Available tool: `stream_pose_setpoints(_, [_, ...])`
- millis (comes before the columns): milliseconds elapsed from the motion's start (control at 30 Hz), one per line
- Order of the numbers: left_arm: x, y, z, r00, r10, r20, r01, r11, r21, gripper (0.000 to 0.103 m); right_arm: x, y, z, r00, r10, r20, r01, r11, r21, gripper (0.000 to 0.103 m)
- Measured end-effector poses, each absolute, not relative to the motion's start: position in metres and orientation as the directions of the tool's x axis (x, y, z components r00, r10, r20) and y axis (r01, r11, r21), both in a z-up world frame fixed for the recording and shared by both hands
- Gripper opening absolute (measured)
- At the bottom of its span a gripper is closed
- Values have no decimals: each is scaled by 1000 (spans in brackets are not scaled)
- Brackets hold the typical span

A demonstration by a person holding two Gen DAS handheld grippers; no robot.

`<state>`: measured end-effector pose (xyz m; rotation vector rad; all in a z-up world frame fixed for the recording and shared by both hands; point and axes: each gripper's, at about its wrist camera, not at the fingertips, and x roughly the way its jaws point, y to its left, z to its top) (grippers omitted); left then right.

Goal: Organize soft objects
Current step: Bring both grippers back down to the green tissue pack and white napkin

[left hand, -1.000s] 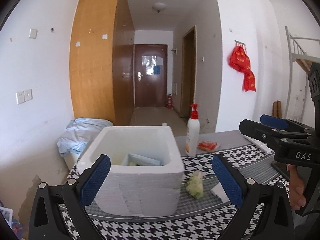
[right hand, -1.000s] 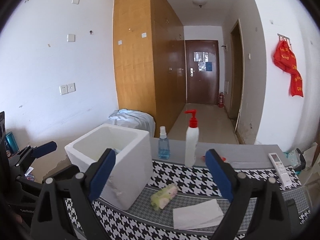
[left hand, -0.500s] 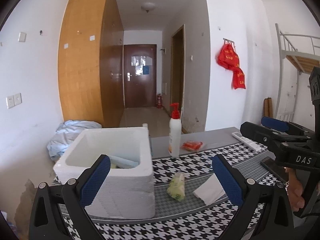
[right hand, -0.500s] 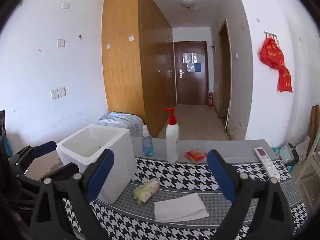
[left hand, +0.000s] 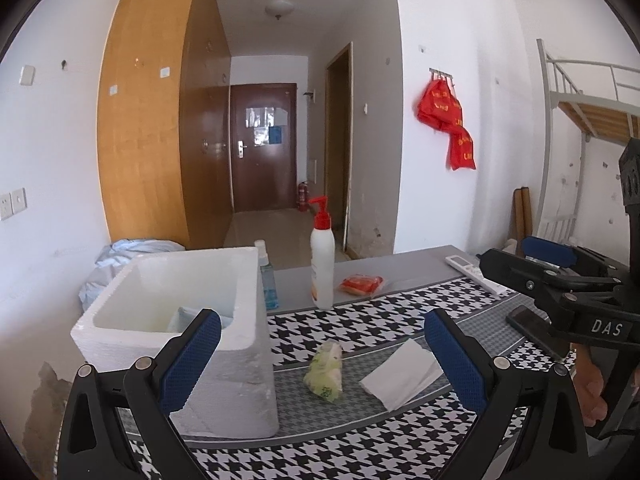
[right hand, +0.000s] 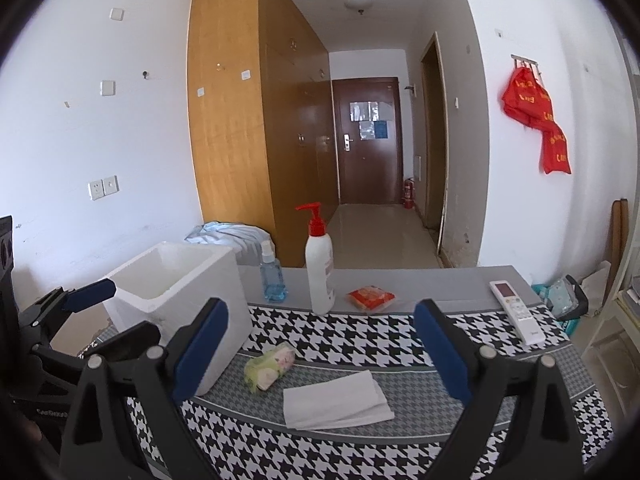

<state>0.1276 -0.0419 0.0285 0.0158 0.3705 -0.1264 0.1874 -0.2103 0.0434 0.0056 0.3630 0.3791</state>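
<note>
Here, both grippers hang above the bench point(right hand: 420, 280) with their fingers spread wide and empty: the left gripper point(left hand: 320, 360) and the right gripper point(right hand: 320, 356) each show black frames and blue, dimpled rubber pads. On the houndstooth cloth point(right hand: 360, 332), a crinkly green tissue pack point(right hand: 269, 366) lies beside a flat, folded white napkin point(right hand: 336, 400), the two close but apart. A grainy white foam box point(left hand: 180, 320), square and open-topped, stands left of the pack. Behind stand a smooth white pump bottle point(right hand: 319, 276), a clear blue spray bottle point(right hand: 272, 276) and a glossy red packet point(right hand: 371, 297).
</note>
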Motion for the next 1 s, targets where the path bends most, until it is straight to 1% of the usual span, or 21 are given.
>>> stream_pose_setpoints(233, [134, -51, 21, 917, -132, -377, 140, 990, -8, 102, 188, -218, 35, 867, 346, -359, -345, 936, 71, 96])
stream_pose_setpoints(733, [154, -65, 0, 891, -138, -433, 148, 989, -10, 102, 200, -235, 9, 852, 309, -422, -299, 950, 91, 96])
stream_pose_setpoints(1000, [164, -69, -9, 879, -140, -455, 153, 988, -8, 102, 208, -233, -5, 839, 295, -457, -293, 953, 77, 96])
